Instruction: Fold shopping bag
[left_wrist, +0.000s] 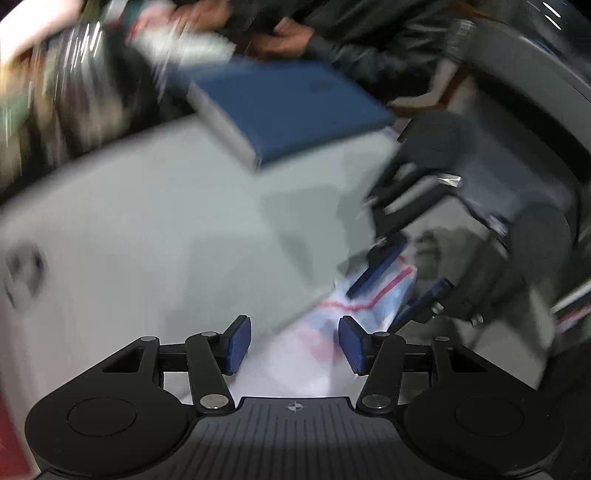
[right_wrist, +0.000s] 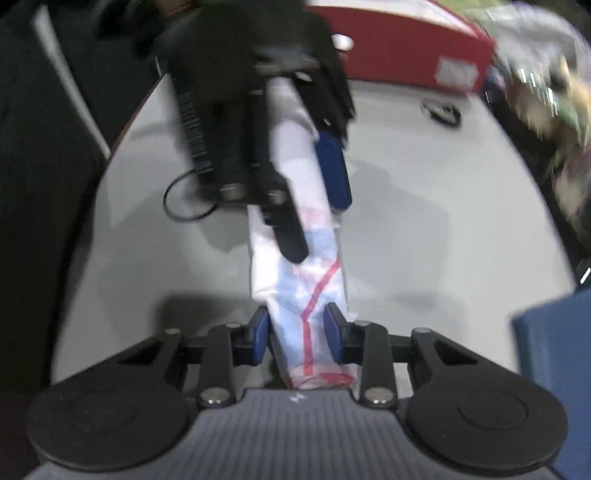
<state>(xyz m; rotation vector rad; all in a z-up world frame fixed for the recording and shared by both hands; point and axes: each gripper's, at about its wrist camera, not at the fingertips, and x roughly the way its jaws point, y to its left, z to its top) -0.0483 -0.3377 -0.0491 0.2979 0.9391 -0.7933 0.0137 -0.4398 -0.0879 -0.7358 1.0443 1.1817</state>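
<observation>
The shopping bag (right_wrist: 299, 280) is white plastic with red and pale blue print, folded into a long narrow strip. It hangs just above the grey table (right_wrist: 424, 221) and casts a shadow on it. My right gripper (right_wrist: 296, 336) is shut on the near end of the strip, a blue pad against each side. My left gripper (right_wrist: 314, 206) straddles the far end, and the strip runs up between its fingers. In the left wrist view the bag (left_wrist: 314, 343) fills the gap of the left gripper (left_wrist: 294, 343), with the right gripper (left_wrist: 399, 288) over the bag's other end.
A blue book-like box (left_wrist: 291, 110) lies on the table and shows again as the blue box (right_wrist: 554, 369). A red box (right_wrist: 406, 48) stands at the far edge. A black cable loop (right_wrist: 184, 203) and a small dark object (right_wrist: 441, 110) lie nearby. A person's hands (left_wrist: 288, 37) are beyond the table.
</observation>
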